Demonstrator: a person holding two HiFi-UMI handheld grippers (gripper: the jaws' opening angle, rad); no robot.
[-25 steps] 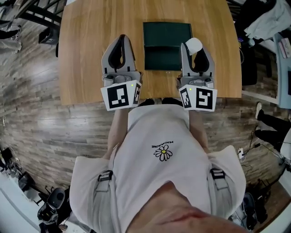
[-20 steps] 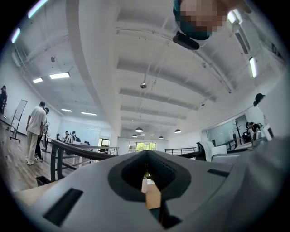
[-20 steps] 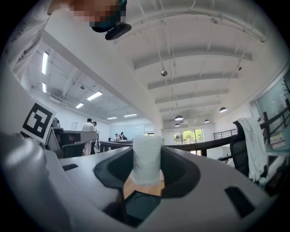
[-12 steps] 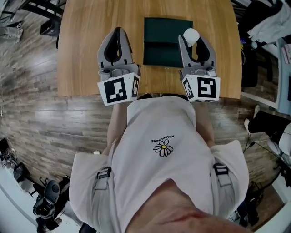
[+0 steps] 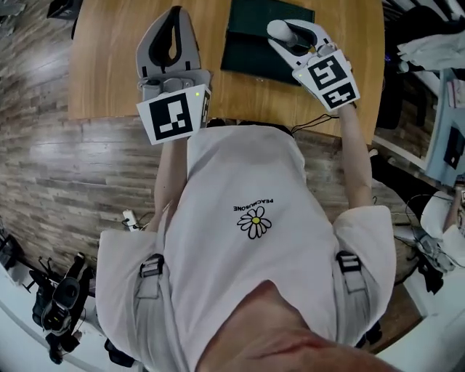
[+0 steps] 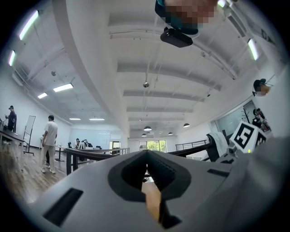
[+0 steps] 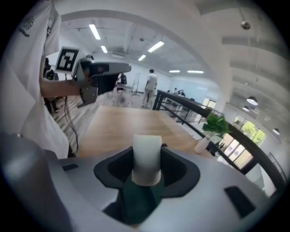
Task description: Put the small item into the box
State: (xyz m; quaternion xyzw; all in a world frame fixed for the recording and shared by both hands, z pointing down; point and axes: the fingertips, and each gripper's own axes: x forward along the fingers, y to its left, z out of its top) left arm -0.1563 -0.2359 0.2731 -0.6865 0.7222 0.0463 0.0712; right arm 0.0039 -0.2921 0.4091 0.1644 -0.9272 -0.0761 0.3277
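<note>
White short-sleeved T-shirt [image 5: 247, 182] with a small daisy print [image 5: 255, 221] and dark lettering beside it. Pale grey straps carry black buckles [image 5: 151, 265] at both sides. The left gripper [image 5: 174, 13] and right gripper [image 5: 280, 30] are grey-shelled with black linings. Each bears a white cube [image 5: 171, 118] with black square markers. A thin black cable [image 5: 314, 120] runs by the right one.
</note>
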